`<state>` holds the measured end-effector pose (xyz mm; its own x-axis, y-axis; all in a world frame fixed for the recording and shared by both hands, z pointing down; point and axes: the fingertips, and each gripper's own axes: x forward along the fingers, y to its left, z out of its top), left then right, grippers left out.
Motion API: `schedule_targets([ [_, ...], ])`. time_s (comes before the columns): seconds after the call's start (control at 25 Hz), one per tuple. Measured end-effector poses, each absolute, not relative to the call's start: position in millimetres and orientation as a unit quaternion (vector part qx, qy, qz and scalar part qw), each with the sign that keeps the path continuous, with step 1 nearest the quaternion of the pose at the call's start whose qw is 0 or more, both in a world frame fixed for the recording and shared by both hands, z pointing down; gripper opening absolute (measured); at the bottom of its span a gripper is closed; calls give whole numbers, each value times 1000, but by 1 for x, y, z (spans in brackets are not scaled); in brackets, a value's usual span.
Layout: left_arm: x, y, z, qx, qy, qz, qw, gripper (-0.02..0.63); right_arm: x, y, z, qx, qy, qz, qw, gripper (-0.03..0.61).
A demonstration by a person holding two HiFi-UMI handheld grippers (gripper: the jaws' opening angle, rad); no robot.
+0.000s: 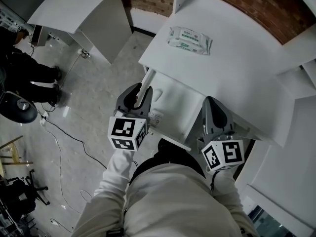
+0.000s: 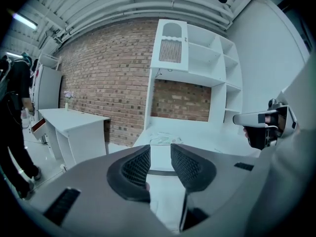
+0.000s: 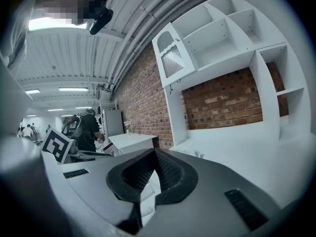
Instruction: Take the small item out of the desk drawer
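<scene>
Between the two grippers: open desk drawer (image 1: 174,102), white inside, pulled out from under a white desk (image 1: 237,68).

- Left gripper (image 1: 138,96) (image 2: 159,154): at the drawer's left edge. Jaws apart, nothing between the pads; only pale surface shows through the gap.
- Right gripper (image 1: 212,107) (image 3: 155,158): at the drawer's right side, by the desk's front edge. Jaws together at the tips, nothing held.
- Small white item (image 1: 155,116): some print on it, lying in the drawer just right of the left gripper and clear of its jaws. Too small to tell what it is.
- Pack of wet wipes (image 1: 189,39): flat on the desk top, ahead of both grippers and well apart from them.
- White sleeves (image 1: 118,172): behind each gripper's marker cube.

Room:
- Red brick wall (image 2: 108,78) ahead of the grippers.
- White shelving unit (image 2: 197,68) standing against the wall, above the desk.
- Second white desk (image 1: 79,9) off to the left of the left gripper.
- Grey speckled floor (image 1: 94,93) further left, with loose cables (image 1: 64,132) across it.
- Person in dark clothes (image 1: 24,73) standing far to the left.
- Strip lights (image 3: 74,89) on the ceiling.
</scene>
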<state>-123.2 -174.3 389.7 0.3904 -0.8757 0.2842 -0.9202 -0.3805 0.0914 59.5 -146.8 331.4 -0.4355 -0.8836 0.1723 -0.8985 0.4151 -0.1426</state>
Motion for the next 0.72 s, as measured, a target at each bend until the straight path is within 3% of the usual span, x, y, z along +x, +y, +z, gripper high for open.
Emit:
schedule_targets([
  [0.72, -97, -217, 507, 808, -504, 212, 218, 169, 82, -173, 347, 542, -830, 128, 42, 28],
])
